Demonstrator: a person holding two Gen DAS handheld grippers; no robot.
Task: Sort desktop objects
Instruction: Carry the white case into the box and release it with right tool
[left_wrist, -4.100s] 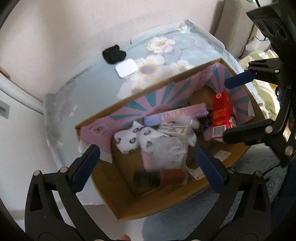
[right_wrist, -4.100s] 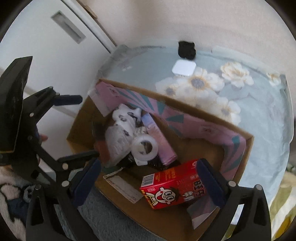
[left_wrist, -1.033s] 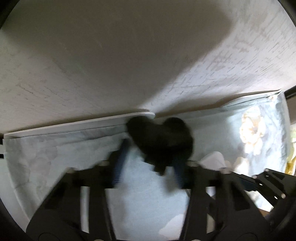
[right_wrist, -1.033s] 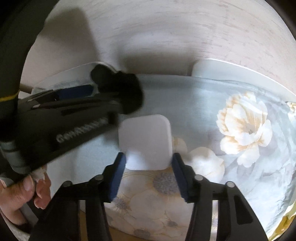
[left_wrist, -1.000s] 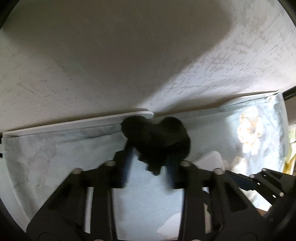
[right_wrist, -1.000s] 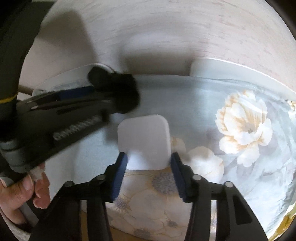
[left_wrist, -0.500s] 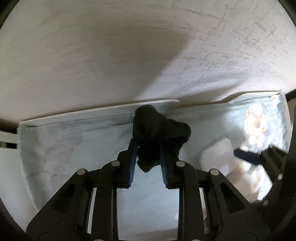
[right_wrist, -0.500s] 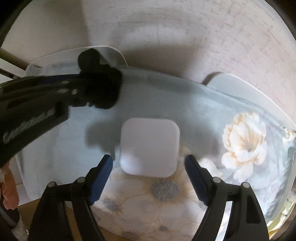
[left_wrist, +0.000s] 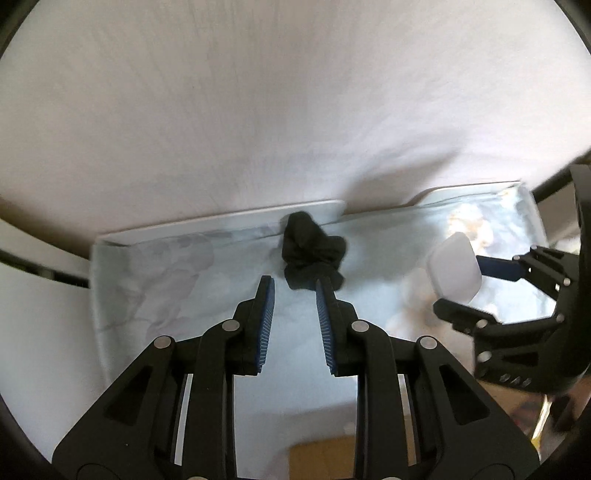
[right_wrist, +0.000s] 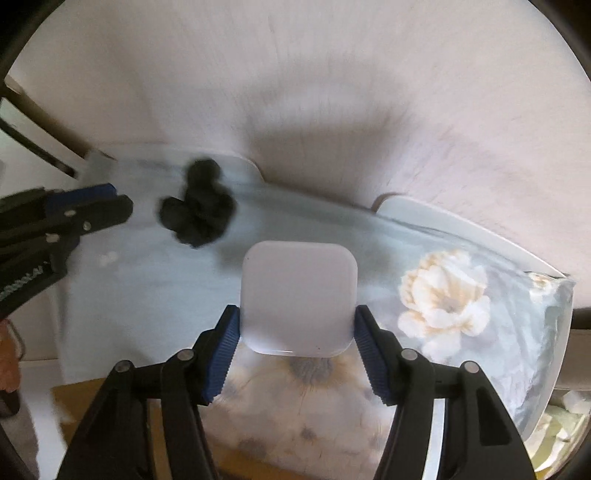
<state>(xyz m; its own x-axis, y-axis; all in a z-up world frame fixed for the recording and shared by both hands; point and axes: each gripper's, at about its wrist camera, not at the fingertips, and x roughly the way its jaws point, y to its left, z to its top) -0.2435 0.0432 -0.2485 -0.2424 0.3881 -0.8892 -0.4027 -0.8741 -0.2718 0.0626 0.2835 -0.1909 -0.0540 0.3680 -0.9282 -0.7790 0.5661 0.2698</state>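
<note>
Right gripper (right_wrist: 295, 321) clamps the white square case (right_wrist: 298, 297) by 2 edges above the floral tablecloth (right_wrist: 480, 350); smooth sides risk slip. Left gripper (left_wrist: 291, 293), clenched empty, missed the black cloth (left_wrist: 312, 254) lying just beyond.

Tabletop cloth (right_wrist: 140, 295): pale blue w/ cream flower print at 3 o'clock. Square case (right_wrist: 298, 300) white. Crumpled fabric (right_wrist: 197, 218) black. Hand-held gripper pads (right_wrist: 225, 341) blue.
</note>
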